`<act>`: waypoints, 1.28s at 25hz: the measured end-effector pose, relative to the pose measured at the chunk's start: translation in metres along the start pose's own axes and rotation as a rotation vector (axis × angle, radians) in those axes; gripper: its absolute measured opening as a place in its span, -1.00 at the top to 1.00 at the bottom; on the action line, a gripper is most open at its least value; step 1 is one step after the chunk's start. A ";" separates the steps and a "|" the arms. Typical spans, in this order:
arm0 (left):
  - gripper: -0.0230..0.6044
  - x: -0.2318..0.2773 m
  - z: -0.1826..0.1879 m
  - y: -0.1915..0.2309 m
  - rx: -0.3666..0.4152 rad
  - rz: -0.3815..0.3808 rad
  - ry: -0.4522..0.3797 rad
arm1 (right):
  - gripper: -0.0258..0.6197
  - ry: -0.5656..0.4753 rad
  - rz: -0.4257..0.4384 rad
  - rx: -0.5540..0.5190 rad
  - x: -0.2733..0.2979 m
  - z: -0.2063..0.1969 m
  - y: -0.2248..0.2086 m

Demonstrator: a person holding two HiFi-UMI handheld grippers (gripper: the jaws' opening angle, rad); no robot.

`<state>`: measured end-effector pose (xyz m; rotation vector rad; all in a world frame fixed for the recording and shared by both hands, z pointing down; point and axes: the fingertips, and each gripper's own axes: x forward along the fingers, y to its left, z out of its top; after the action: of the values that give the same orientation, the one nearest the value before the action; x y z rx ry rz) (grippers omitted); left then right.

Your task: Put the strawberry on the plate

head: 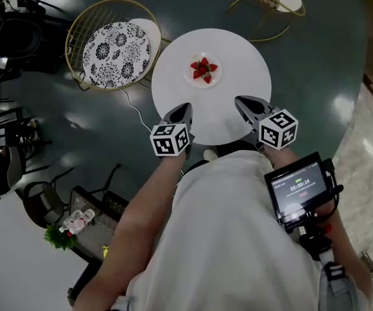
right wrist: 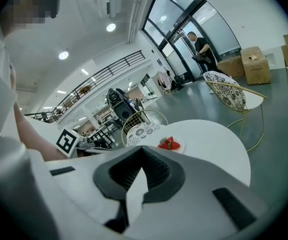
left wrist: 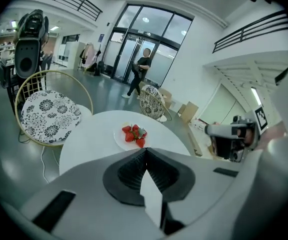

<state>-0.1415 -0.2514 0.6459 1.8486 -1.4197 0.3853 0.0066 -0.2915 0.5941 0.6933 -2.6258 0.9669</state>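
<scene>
**Desk:** Where is the fruit, and how do your tools stand?

**Operator:** The strawberries lie heaped on the plate, towards the far side of the bench. My left tool and right tool hover over the near rim, each pressed together, pinching nothing.

**Desk:** Handling?

**Operator:** Light, soft and easily bruised, I judge, so I'd pinch gently across the broad shoulders. The heap is too small to count, and my tools hide the near rim.

round white bench: open on every side of small white plate of red strawberries; gold wire chair beside left edge.
</scene>
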 end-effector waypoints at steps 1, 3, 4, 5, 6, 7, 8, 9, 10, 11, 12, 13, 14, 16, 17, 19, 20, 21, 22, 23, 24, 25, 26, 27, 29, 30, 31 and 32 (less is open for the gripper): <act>0.90 -0.004 0.002 -0.003 0.003 -0.005 -0.017 | 0.90 -0.002 0.007 -0.006 0.001 0.001 0.001; 0.90 -0.014 0.006 -0.007 0.016 -0.016 -0.050 | 0.90 -0.008 0.021 -0.018 0.003 0.003 0.003; 0.90 -0.021 0.006 -0.010 0.022 -0.025 -0.069 | 0.90 -0.013 0.029 -0.025 0.002 0.003 0.007; 0.90 -0.033 0.005 -0.015 0.025 -0.038 -0.089 | 0.90 -0.018 0.037 -0.035 -0.002 0.002 0.016; 0.90 -0.048 0.000 -0.020 0.027 -0.054 -0.112 | 0.90 -0.024 0.043 -0.048 -0.008 -0.001 0.029; 0.90 -0.066 -0.005 -0.025 0.028 -0.068 -0.134 | 0.90 -0.030 0.047 -0.065 -0.016 -0.005 0.045; 0.90 -0.084 -0.011 -0.030 0.030 -0.078 -0.155 | 0.90 -0.035 0.051 -0.085 -0.025 -0.008 0.060; 0.90 -0.098 -0.017 -0.033 0.033 -0.082 -0.172 | 0.90 -0.039 0.054 -0.105 -0.032 -0.011 0.073; 0.90 -0.111 -0.021 -0.034 0.035 -0.080 -0.186 | 0.90 -0.043 0.058 -0.122 -0.037 -0.013 0.083; 0.90 -0.121 -0.025 -0.034 0.035 -0.074 -0.198 | 0.90 -0.045 0.063 -0.135 -0.041 -0.015 0.091; 0.90 -0.130 -0.029 -0.034 0.035 -0.067 -0.208 | 0.90 -0.048 0.069 -0.144 -0.044 -0.017 0.098; 0.90 -0.139 -0.033 -0.034 0.035 -0.062 -0.217 | 0.90 -0.051 0.073 -0.151 -0.047 -0.020 0.105; 0.90 -0.147 -0.038 -0.035 0.037 -0.059 -0.224 | 0.90 -0.054 0.077 -0.157 -0.051 -0.022 0.111; 0.90 -0.162 -0.047 -0.039 0.050 -0.056 -0.233 | 0.90 -0.060 0.080 -0.167 -0.061 -0.027 0.121; 0.90 -0.168 -0.050 -0.041 0.057 -0.056 -0.237 | 0.90 -0.064 0.081 -0.173 -0.065 -0.029 0.126; 0.90 -0.179 -0.055 -0.046 0.074 -0.056 -0.249 | 0.90 -0.074 0.085 -0.182 -0.073 -0.032 0.135; 0.90 -0.184 -0.056 -0.048 0.082 -0.057 -0.255 | 0.90 -0.080 0.087 -0.185 -0.076 -0.034 0.139; 0.90 -0.189 -0.058 -0.050 0.092 -0.059 -0.261 | 0.90 -0.087 0.090 -0.188 -0.078 -0.036 0.144; 0.90 -0.194 -0.060 -0.053 0.101 -0.063 -0.264 | 0.90 -0.092 0.093 -0.189 -0.082 -0.040 0.150; 0.90 -0.197 -0.064 -0.057 0.109 -0.068 -0.265 | 0.90 -0.095 0.093 -0.189 -0.086 -0.044 0.155; 0.90 -0.200 -0.068 -0.062 0.116 -0.075 -0.263 | 0.90 -0.095 0.091 -0.189 -0.091 -0.049 0.159; 0.90 -0.201 -0.072 -0.068 0.124 -0.085 -0.260 | 0.90 -0.094 0.087 -0.187 -0.096 -0.055 0.162; 0.90 -0.202 -0.077 -0.074 0.133 -0.097 -0.257 | 0.90 -0.093 0.082 -0.185 -0.100 -0.060 0.164; 0.90 -0.204 -0.081 -0.080 0.142 -0.110 -0.254 | 0.90 -0.093 0.076 -0.182 -0.104 -0.066 0.167; 0.90 -0.206 -0.088 -0.088 0.160 -0.130 -0.249 | 0.90 -0.093 0.068 -0.181 -0.108 -0.075 0.170; 0.90 -0.206 -0.090 -0.089 0.166 -0.137 -0.250 | 0.90 -0.094 0.066 -0.184 -0.109 -0.077 0.171; 0.90 -0.208 -0.091 -0.090 0.171 -0.140 -0.253 | 0.90 -0.095 0.065 -0.189 -0.109 -0.078 0.173; 0.90 -0.209 -0.090 -0.089 0.173 -0.139 -0.257 | 0.90 -0.095 0.067 -0.195 -0.108 -0.078 0.174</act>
<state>-0.1118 -0.0342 0.5380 2.1875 -1.4513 0.2119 0.0148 -0.0864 0.5164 0.6224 -2.7943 0.6979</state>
